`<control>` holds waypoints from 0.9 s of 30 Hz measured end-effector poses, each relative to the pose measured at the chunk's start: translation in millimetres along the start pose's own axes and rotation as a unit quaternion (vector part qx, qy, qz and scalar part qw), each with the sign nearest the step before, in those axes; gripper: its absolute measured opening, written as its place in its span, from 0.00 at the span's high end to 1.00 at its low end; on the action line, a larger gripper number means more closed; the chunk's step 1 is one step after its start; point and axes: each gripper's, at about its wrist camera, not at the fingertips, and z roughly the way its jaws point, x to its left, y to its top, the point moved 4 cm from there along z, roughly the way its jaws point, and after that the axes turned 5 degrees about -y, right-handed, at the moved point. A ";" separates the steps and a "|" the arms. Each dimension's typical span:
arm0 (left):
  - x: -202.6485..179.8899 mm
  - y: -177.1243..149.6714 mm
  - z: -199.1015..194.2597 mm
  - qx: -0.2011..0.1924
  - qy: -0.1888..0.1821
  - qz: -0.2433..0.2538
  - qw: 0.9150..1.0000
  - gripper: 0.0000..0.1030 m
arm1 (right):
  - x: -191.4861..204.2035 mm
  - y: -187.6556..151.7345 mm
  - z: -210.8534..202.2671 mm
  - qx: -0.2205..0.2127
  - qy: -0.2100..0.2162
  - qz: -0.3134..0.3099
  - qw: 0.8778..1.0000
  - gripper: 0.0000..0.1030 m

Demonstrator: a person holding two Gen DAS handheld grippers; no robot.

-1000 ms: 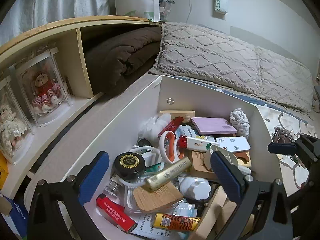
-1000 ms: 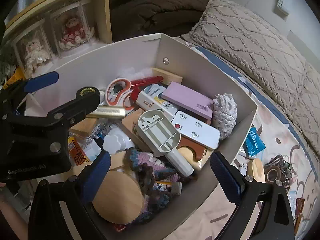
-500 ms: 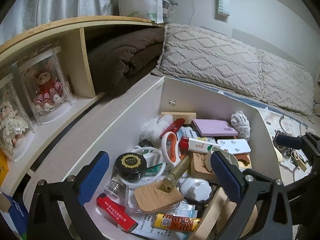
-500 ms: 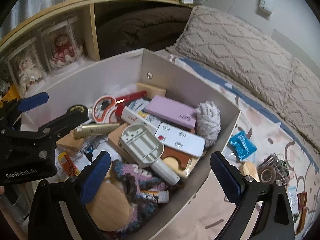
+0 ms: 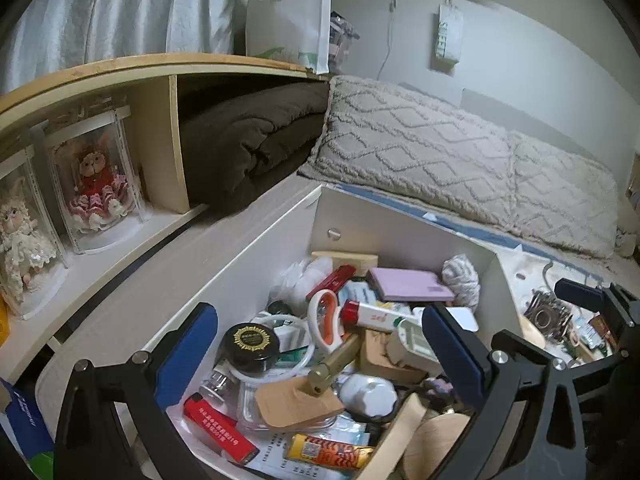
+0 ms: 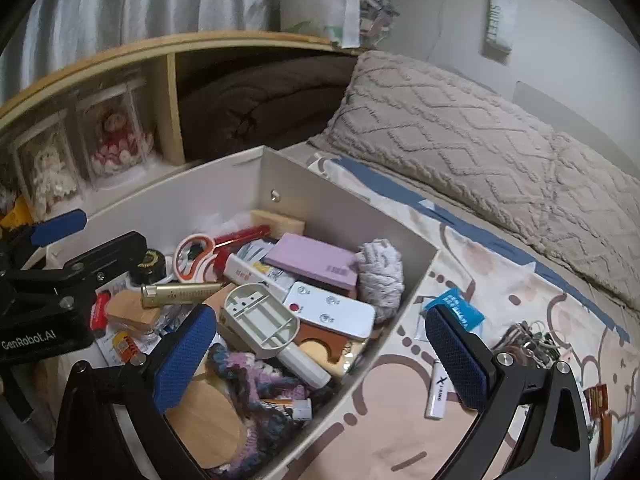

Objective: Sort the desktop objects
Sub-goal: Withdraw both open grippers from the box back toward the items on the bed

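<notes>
Right wrist view: shows the right gripper [image 6: 320,314] held wide open and gripping nothing, straddling the right wall of the white box [image 6: 344,216]. Puts its left finger over the clutter inside and its right finger over the patterned bedsheet [image 6: 392,440] outside. Finds three loose things out there: a white stick [image 6: 437,390] lying on the sheet near the right finger, a blue packet [image 6: 454,308] a little farther off, and a tangle of keys [image 6: 528,344] well to the right. Places the stick's long axis running near to far, tilted only slightly, so roughly in line with the fingers rather than across them.

Left wrist view: shows the left gripper [image 5: 320,312] likewise open and empty, hovering over the left half of the box, with the box wall standing between it and the sheet.

Judging from this: makes the right gripper the nearer one for any loose item. Calls for a shift to the right to bring the stick between the fingers, closing across its narrow width. Risks pinching the soft sheet along with it.
</notes>
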 end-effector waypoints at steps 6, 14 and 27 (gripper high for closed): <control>-9.6 4.1 -10.1 -0.017 -0.017 -0.002 1.000 0.00 | -19.0 -1.3 -16.4 -0.018 -0.017 0.019 1.000 0.00; -29.4 5.8 -20.6 -0.032 -0.036 0.010 0.999 0.00 | -50.1 -9.6 -52.2 -0.059 -0.051 0.036 0.996 0.00; -76.8 1.5 -37.1 -0.052 -0.076 0.042 0.995 0.00 | -105.9 -41.9 -100.1 -0.079 -0.092 0.059 0.991 0.00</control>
